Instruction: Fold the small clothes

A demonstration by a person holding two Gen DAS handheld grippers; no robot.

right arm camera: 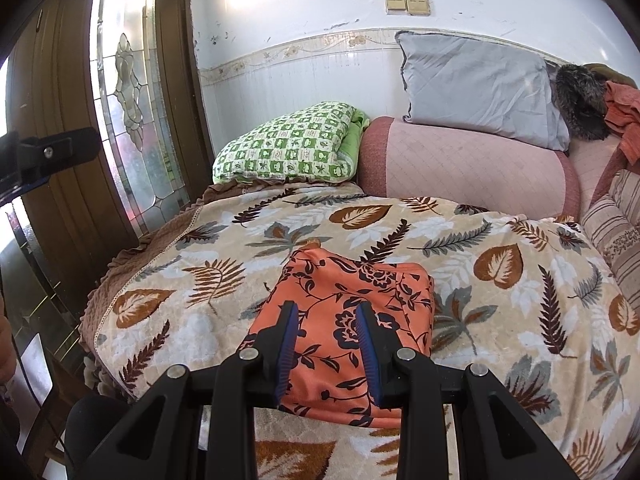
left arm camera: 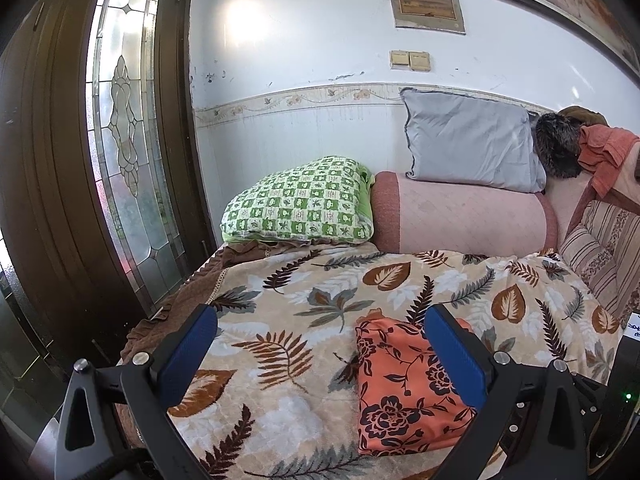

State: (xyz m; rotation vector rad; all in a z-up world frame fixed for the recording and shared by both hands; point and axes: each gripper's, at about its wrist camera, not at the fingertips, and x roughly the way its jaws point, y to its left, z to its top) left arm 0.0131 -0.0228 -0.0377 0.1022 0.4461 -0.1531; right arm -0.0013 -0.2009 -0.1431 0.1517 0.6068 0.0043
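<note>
An orange garment with a dark flower print (left arm camera: 404,396) lies folded into a small rectangle on the leaf-patterned blanket (left arm camera: 280,320). My left gripper (left arm camera: 320,322) is wide open and empty, with the garment under its right finger. In the right wrist view the same garment (right arm camera: 344,308) lies straight ahead. My right gripper (right arm camera: 326,312) hovers just over its near half, jaws partly open with a gap between the blue pads, holding nothing. The left gripper's tip (right arm camera: 52,152) shows at the far left of the right wrist view.
A green checked pillow (left arm camera: 300,204), a pink bolster (left arm camera: 464,216) and a grey pillow (left arm camera: 468,140) line the wall behind the blanket. A pile of orange and dark clothes (left arm camera: 580,148) sits at the far right. A wooden door with glass (left arm camera: 120,120) stands on the left.
</note>
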